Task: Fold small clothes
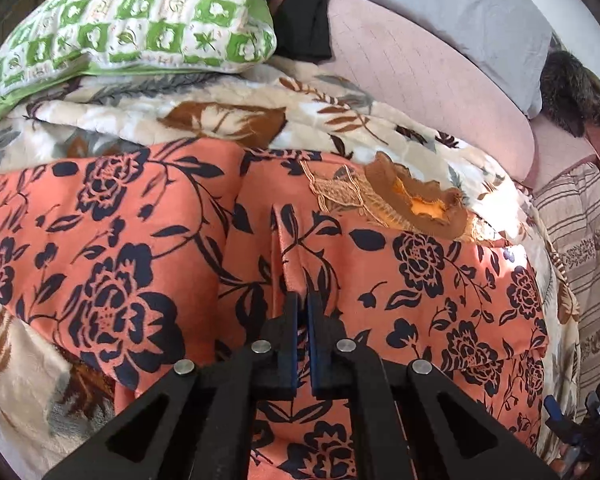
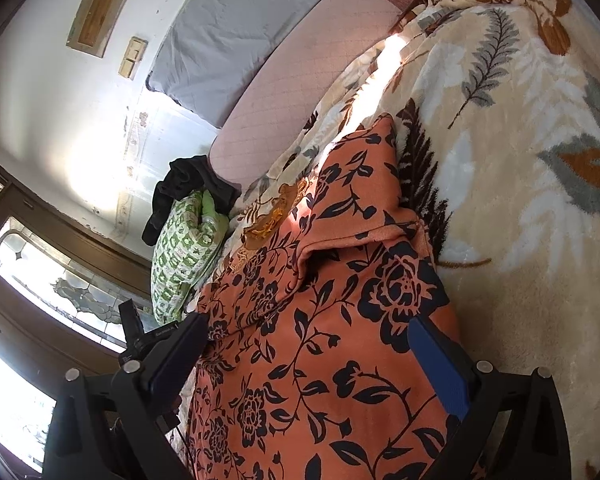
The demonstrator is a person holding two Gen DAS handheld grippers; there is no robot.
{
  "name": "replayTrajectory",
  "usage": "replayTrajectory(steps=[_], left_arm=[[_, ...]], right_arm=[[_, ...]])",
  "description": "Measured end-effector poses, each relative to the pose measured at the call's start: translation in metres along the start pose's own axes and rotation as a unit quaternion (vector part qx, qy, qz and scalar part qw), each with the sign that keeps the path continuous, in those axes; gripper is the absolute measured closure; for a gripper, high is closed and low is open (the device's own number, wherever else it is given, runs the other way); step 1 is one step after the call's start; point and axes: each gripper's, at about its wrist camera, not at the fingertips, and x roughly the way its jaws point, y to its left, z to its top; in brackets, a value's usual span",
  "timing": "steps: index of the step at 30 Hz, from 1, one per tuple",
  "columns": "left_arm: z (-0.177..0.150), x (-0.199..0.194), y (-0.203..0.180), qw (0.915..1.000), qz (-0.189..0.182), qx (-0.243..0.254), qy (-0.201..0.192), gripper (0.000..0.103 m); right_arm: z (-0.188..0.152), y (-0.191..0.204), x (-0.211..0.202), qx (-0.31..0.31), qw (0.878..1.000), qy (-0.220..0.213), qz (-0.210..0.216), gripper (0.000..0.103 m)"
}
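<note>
Left gripper (image 1: 303, 300) pinches a raised ridge of the orange floral garment (image 1: 116, 256); right gripper (image 2: 312, 344) hangs spread wide over it.

The left fingers are nearly closed on a fold that runs straight ahead from their tips, the cloth falling away on both sides. The right fingers straddle the same garment without touching it, its long axis leading away between them, so the left is the nearer. Beneath lies a cream leaf-print blanket (image 2: 512, 184); beyond, a green checked pillow (image 1: 140, 20), a pink mattress (image 1: 412, 80), a white wall (image 2: 52, 112).
</note>
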Motion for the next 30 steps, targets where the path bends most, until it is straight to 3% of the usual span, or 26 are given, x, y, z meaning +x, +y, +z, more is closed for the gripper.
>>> replayTrajectory(steps=[2, 5, 10, 12, 14, 16, 18, 20, 22, 25, 26, 27, 28, 30], left_arm=[[0.000, 0.005, -0.001, 0.9992, 0.033, 0.021, 0.009, 0.100], [-0.002, 0.015, 0.011, 0.9976, 0.060, 0.003, 0.036, 0.099], [-0.005, -0.007, 0.009, 0.9970, 0.076, 0.012, 0.004, 0.099], [-0.004, -0.023, -0.004, 0.9972, 0.063, 0.033, -0.021, 0.099], [-0.002, -0.035, -0.024, 0.9975, 0.025, 0.057, -0.035, 0.099], [-0.001, -0.035, -0.044, 0.9957, 0.002, 0.086, -0.036, 0.097], [-0.001, -0.021, -0.055, 0.9957, -0.016, 0.090, -0.015, 0.089], [-0.008, -0.002, -0.059, 0.9960, -0.008, 0.088, 0.016, 0.085], [-0.016, 0.016, -0.057, 0.9950, 0.004, 0.089, 0.045, 0.085], [-0.027, 0.020, -0.054, 0.9949, 0.001, 0.093, 0.041, 0.086], [-0.028, 0.018, -0.054, 0.9948, 0.000, 0.094, 0.041, 0.086], [-0.029, 0.015, -0.054, 0.9945, -0.001, 0.096, 0.043, 0.085], [-0.030, 0.012, -0.050, 0.9942, -0.001, 0.098, 0.044, 0.085], [-0.030, 0.011, -0.050, 0.9930, -0.001, 0.110, 0.043, 0.085]], right_arm=[[0.000, 0.000, 0.001, 0.002, 1.000, 0.002, 0.003, 0.001], [0.000, 0.000, 0.002, 0.002, 1.000, 0.003, 0.003, 0.001], [0.001, -0.001, -0.003, 0.005, 1.000, -0.004, 0.004, 0.001], [0.003, -0.005, -0.006, 0.021, 1.000, -0.006, 0.013, 0.001], [0.006, -0.008, -0.010, 0.047, 0.999, -0.010, 0.025, 0.001], [0.014, -0.006, -0.015, 0.073, 0.995, -0.017, 0.060, 0.001], [0.029, 0.003, -0.013, 0.077, 0.994, -0.019, 0.080, 0.001], [0.052, 0.012, 0.000, 0.089, 0.989, -0.017, 0.113, 0.001], [0.076, 0.019, 0.029, 0.111, 0.983, 0.020, 0.146, 0.001], [0.096, 0.019, 0.086, 0.120, 0.978, 0.108, 0.128, 0.001], [0.099, 0.012, 0.099, 0.106, 0.982, 0.121, 0.097, 0.002], [0.099, -0.004, 0.107, 0.111, 0.985, 0.128, 0.031, 0.002], [0.094, -0.027, 0.110, 0.146, 0.980, 0.135, -0.013, 0.003], [0.093, -0.036, 0.098, 0.170, 0.978, 0.114, 0.020, 0.007]])
